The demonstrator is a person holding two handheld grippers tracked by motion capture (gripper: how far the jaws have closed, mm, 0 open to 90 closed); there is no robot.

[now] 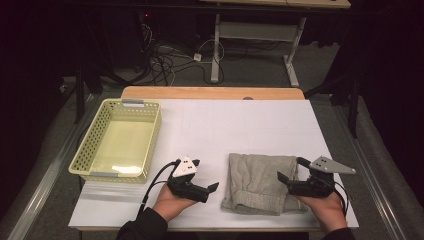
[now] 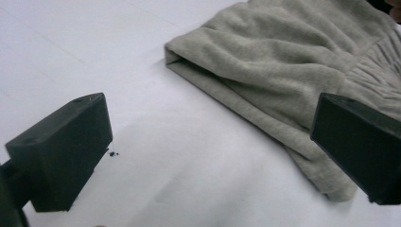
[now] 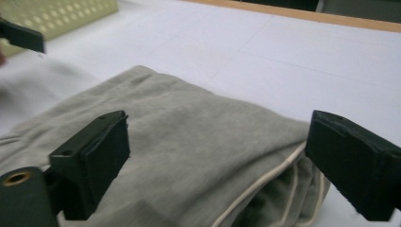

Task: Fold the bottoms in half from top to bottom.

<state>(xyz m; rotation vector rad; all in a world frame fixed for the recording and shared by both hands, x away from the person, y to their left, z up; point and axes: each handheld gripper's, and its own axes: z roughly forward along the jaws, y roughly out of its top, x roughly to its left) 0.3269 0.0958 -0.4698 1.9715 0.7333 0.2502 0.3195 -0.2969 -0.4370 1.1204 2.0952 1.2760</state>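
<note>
A folded grey garment (image 1: 257, 182) lies on the white table top (image 1: 240, 125), near the front edge. My left gripper (image 1: 206, 175) hovers just left of it, open, with nothing between its jaws. In the left gripper view the garment (image 2: 283, 61) lies ahead and to the right of the left gripper (image 2: 208, 113), whose jaws stand wide over bare table. My right gripper (image 1: 292, 169) is open above the garment's right edge. In the right gripper view the garment (image 3: 189, 142) and its white cord (image 3: 265, 182) lie under the spread right gripper (image 3: 220, 127), whose pads do not touch the cloth.
A pale yellow plastic basket (image 1: 85, 145) stands at the table's left, and its latticed wall (image 3: 71, 12) appears far off in the right gripper view. A wooden strip (image 1: 210, 92) runs along the table's far edge. Cables and desk legs lie on the floor beyond.
</note>
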